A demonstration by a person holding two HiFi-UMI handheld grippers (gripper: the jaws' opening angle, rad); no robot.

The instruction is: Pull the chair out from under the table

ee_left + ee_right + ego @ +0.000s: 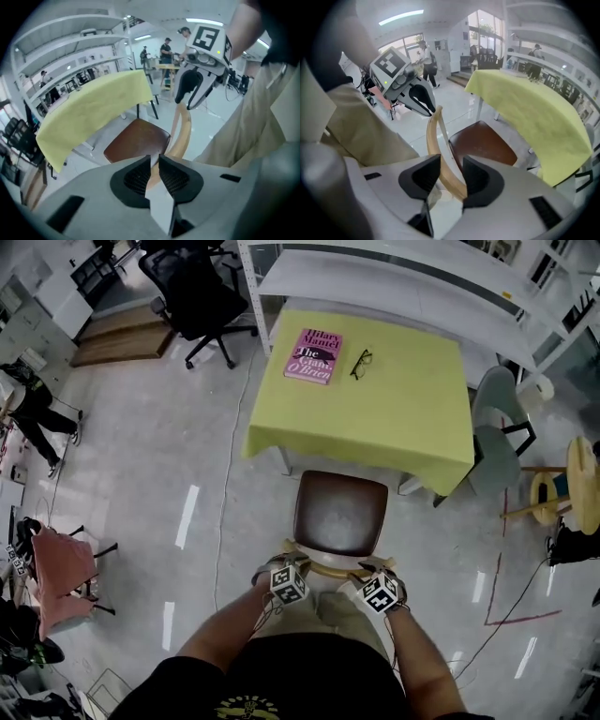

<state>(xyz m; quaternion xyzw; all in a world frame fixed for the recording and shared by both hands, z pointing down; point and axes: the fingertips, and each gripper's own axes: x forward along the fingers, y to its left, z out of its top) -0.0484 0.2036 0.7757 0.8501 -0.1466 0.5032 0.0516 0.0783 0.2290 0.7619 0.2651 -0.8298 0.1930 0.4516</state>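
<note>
left gripper [155, 160] narrow, clamped on the curved wooden backrest [181, 135] of the chair [339, 514] | right gripper [451, 164] wider, backrest between its jaws, gap on one side | chair at the yellow-clothed bench's [403, 418] near edge, seat mostly clear of it

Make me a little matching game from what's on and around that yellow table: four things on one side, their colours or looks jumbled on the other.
Things:
1 book
2 glasses
3 chair seat
4 backrest

Looks:
A dark brown
B pale curved wood
C pink cover
D thin black frame

Pairs: 1-C, 2-D, 3-A, 4-B
</note>
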